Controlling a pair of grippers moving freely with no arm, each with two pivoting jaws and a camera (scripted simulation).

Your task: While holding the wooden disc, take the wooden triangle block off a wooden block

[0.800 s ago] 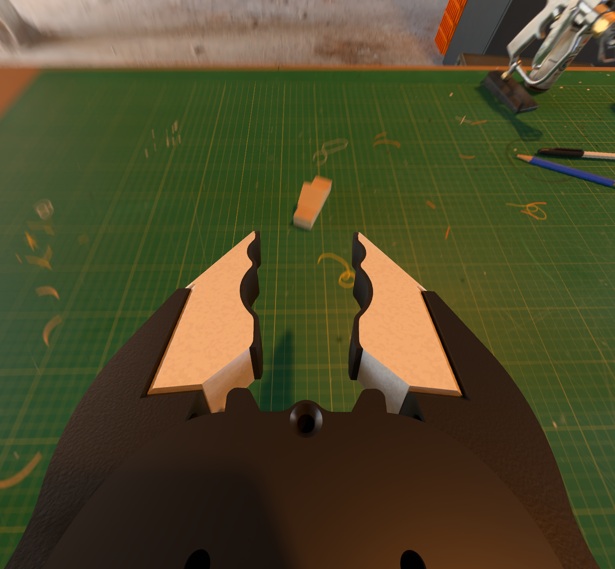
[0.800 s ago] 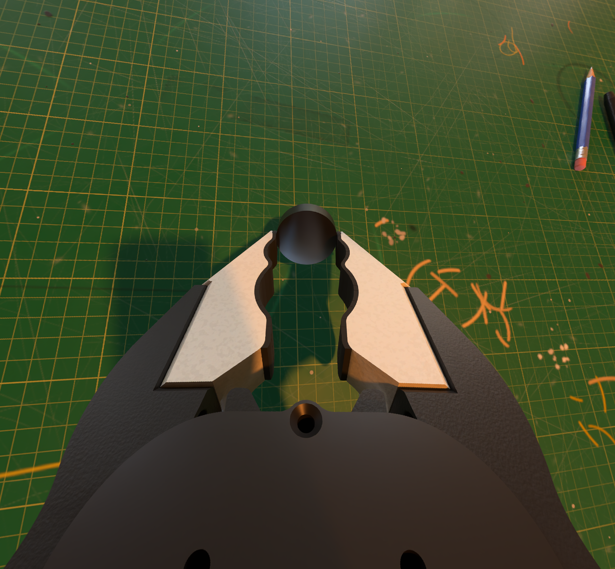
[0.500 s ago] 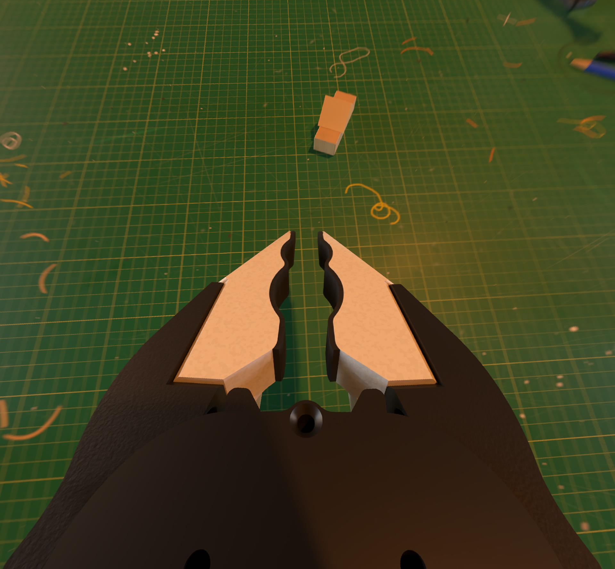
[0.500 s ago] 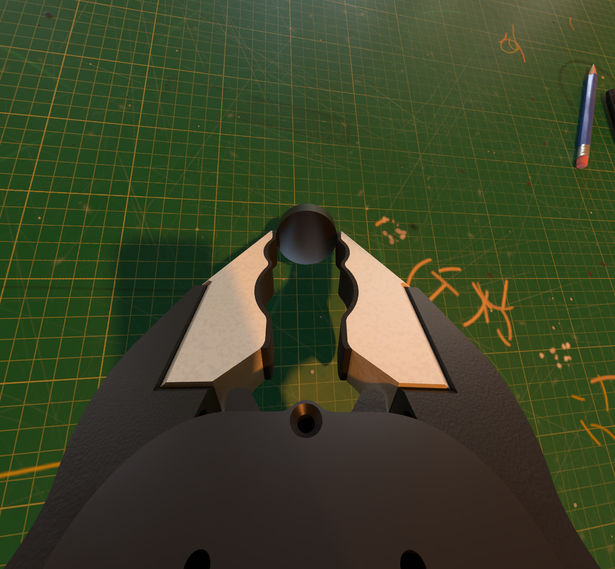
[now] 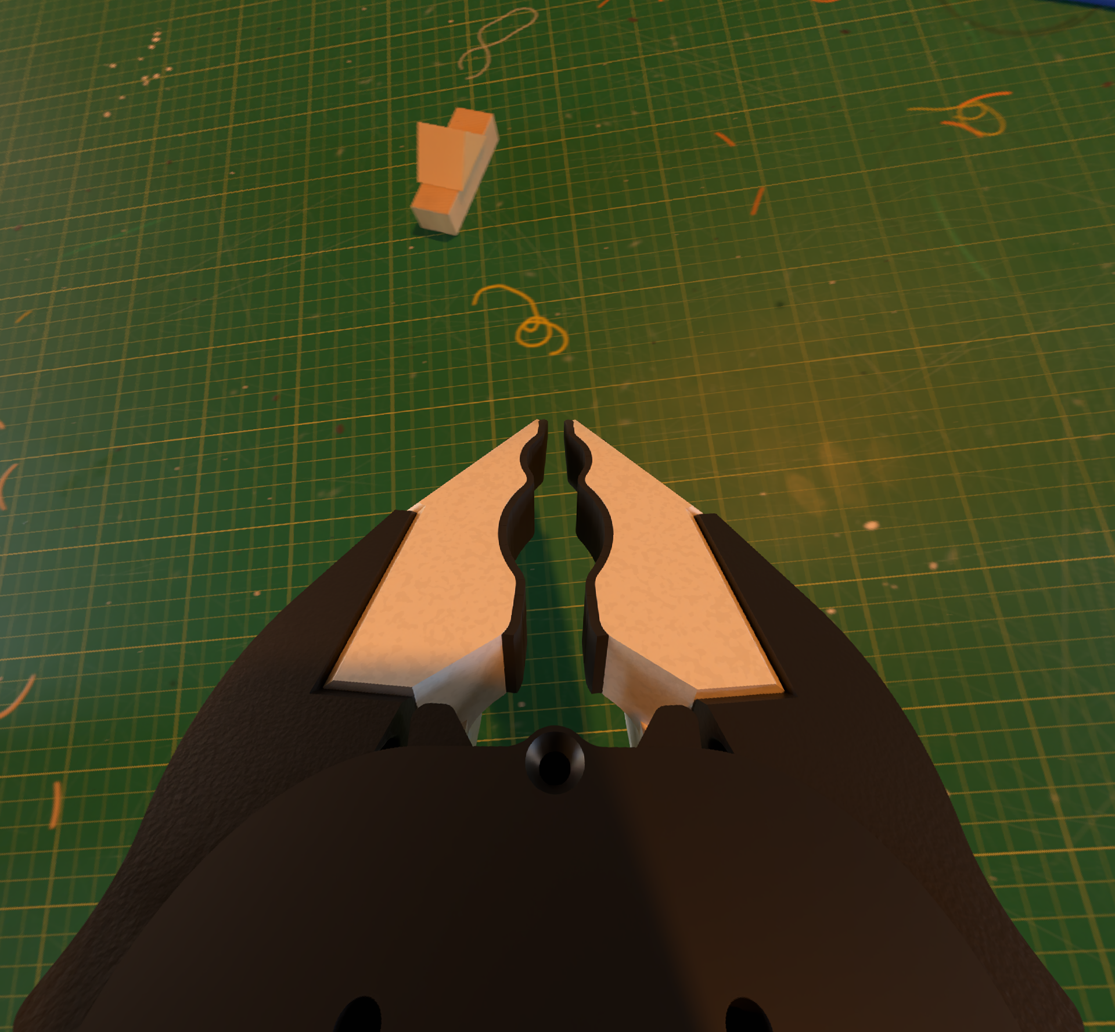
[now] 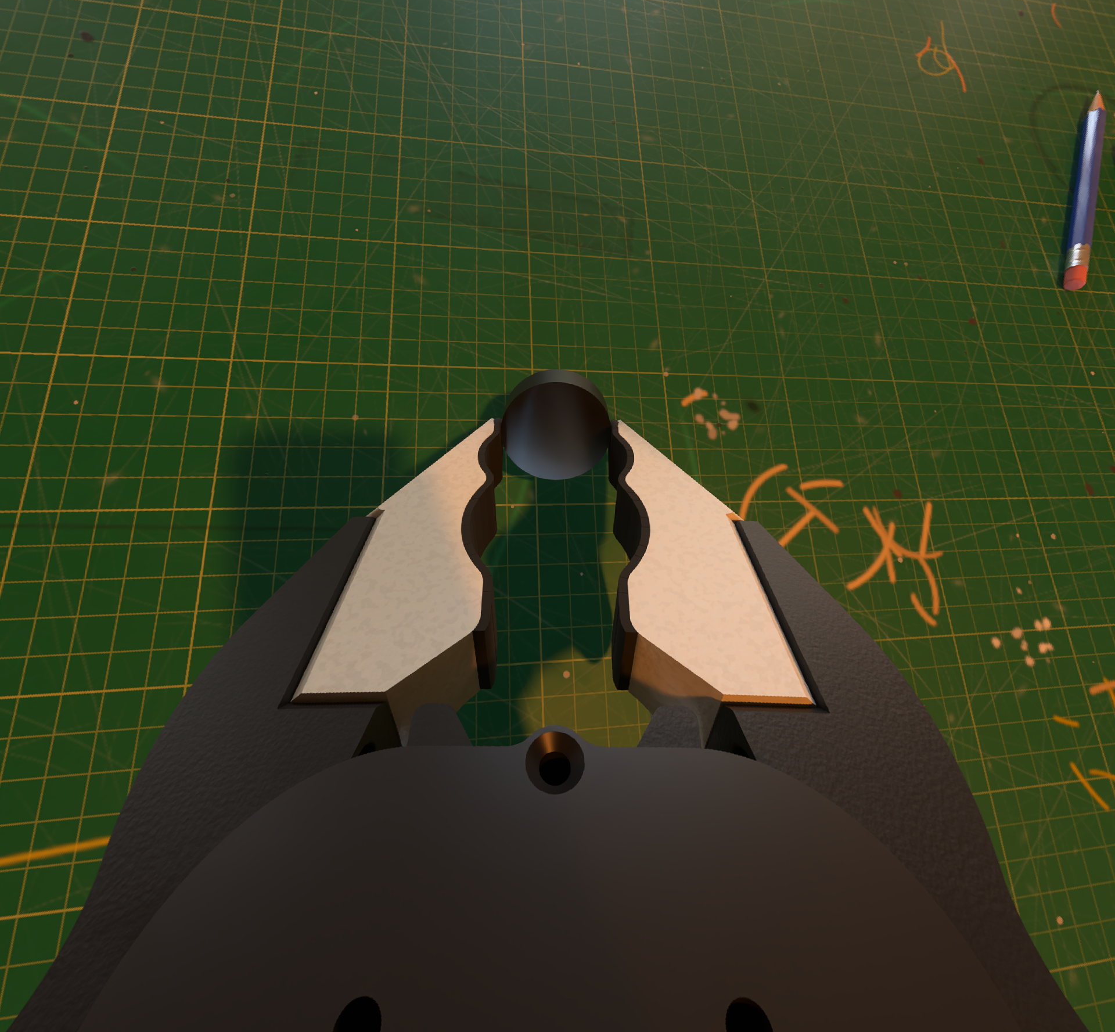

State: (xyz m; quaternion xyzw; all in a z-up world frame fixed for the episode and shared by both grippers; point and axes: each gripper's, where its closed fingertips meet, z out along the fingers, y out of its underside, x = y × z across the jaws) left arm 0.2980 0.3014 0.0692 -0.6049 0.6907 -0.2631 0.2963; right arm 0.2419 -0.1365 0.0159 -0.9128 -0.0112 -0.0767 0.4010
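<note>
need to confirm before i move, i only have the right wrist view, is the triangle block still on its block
Observer: Yes. In the left wrist view the wooden triangle block sits on the wooden block, which lies flat on the green cutting mat.
Operator: is the left gripper on it
Observer: No. The left gripper is apart from the stack, which lies ahead of its tips and a little to the left.
Operator: open or shut
Observer: Nearly shut, only a thin slit between its tips, nothing held. It would probably need to open before taking the triangle.
Operator: anything in the way
Observer: Only a curled orange shaving lies between the tips and the stack.
</note>
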